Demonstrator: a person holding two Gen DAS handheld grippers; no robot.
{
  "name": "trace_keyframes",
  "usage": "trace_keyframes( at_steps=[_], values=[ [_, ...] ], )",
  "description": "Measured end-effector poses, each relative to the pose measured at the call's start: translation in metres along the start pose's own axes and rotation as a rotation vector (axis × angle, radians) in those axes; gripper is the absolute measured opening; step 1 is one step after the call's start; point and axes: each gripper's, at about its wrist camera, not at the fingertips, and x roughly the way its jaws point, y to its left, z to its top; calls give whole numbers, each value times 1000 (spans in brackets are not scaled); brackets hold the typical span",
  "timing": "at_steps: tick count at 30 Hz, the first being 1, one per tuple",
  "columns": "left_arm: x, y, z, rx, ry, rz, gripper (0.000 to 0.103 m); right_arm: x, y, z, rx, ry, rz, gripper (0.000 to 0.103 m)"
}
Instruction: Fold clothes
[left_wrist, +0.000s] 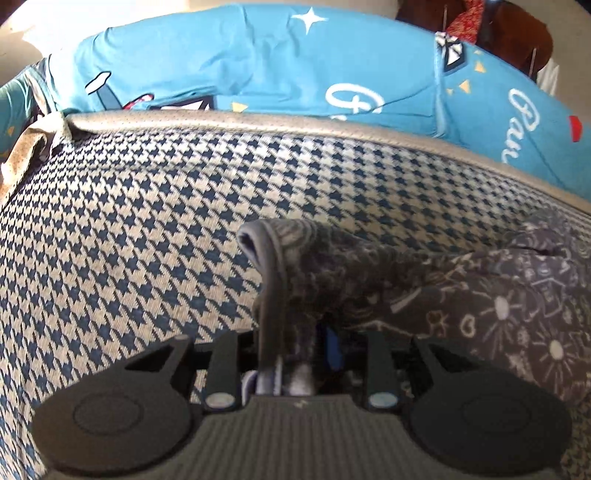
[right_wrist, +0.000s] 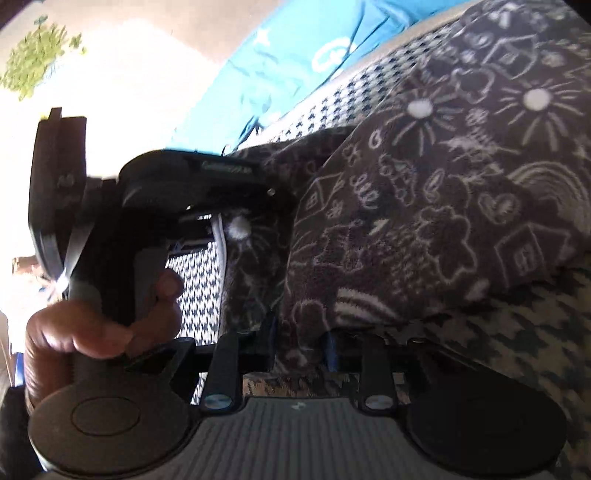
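Observation:
A dark grey garment (left_wrist: 461, 295) printed with white doodles lies bunched on a blue-and-cream houndstooth cushion (left_wrist: 129, 221). In the left wrist view its grey hem (left_wrist: 266, 258) rises out of my left gripper (left_wrist: 291, 343), which is shut on that edge. In the right wrist view the garment (right_wrist: 443, 184) fills the right half, and a fold of it runs down into my right gripper (right_wrist: 299, 343), shut on it. That view also shows the left gripper (right_wrist: 210, 229) close by on the left, held by a hand (right_wrist: 74, 332), with the same cloth in its jaws.
A bright blue cloth (left_wrist: 258, 62) with white stars and script lies beyond the cushion's beige piped edge (left_wrist: 258, 122). Dark wooden furniture (left_wrist: 517, 33) and something red (left_wrist: 469, 18) stand at the far right. A green leafy shape (right_wrist: 37, 62) shows at the upper left.

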Motion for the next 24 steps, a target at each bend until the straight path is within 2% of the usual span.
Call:
trace_keyframes(
  at_steps=[1,3,4,6,10,14,19,24],
  values=[
    [1,0,-1,-8,7,16,43,2,1,2,-10,9,-7,27],
    [4,1,-2,-24,21,47,54,-2,1,1,-22,8,-6,30],
    [5,3,-3,-37,27,61,65,-5,1,0,-27,8,-8,32],
    [3,10,-2,-82,24,84,80,-10,0,-3,-32,21,-14,37],
    [-8,30,1,-209,10,61,85,-27,0,-6,-80,22,-7,38],
    [-22,41,2,-287,-48,91,87,-49,1,-4,-148,2,-2,38],
    [-34,36,10,-283,-125,130,89,-74,-3,9,-169,-63,-18,38],
    [-35,12,7,-215,-137,89,90,-99,-19,19,-123,-140,-64,38]
  ],
)
